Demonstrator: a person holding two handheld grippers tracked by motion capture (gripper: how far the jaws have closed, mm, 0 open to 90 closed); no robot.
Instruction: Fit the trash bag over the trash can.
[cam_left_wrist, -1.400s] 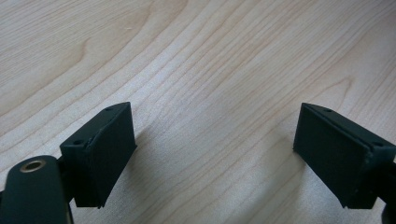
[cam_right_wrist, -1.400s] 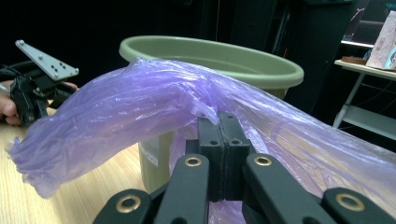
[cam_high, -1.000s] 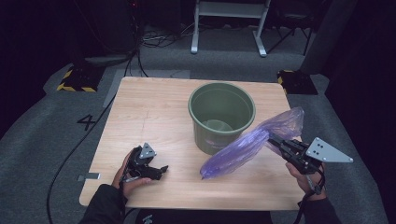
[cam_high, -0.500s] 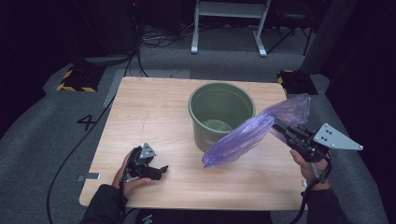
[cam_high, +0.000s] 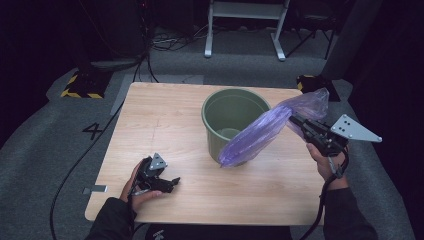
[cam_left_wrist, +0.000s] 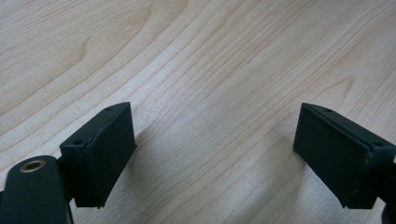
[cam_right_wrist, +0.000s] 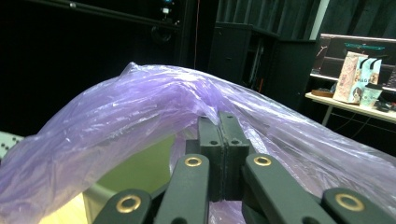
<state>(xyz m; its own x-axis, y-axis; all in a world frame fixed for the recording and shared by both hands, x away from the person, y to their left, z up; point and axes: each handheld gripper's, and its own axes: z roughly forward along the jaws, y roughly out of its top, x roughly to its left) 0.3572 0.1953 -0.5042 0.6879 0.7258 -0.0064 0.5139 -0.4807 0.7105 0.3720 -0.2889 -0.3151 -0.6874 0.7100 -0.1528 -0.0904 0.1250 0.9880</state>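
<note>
I work over a pale wooden table (cam_high: 165, 125) set on grey carpet in a dark room, with cables and a metal stand behind it. At the left, my left gripper (cam_high: 172, 184) rests low on the table near its front edge; in the left gripper view its jaws stand wide apart over bare wood grain, holding nothing. In the middle, the green bin (cam_high: 231, 106) stands upright and looks empty inside. At the right, my right gripper (cam_high: 294, 120) is clamped fully closed on a fold of the purple plastic bag (cam_high: 260, 132); in the right gripper view the film bulges up and over both sides of the pressed pads (cam_right_wrist: 222, 140). The bag (cam_right_wrist: 116, 116) hangs in the air as a long, collapsed tube, sloping from the gripper down across the near right side of the bin, its free end low against the bin's outer wall. I judge the step in hand to be lining the bin. To do it well, I should lift until the free end clears the rim, carry it over the opening, and bring the idle left gripper across to catch the opposite edge so the mouth spreads open. One risk: the trailing film may drag on the rim and tip the light bin.
</note>
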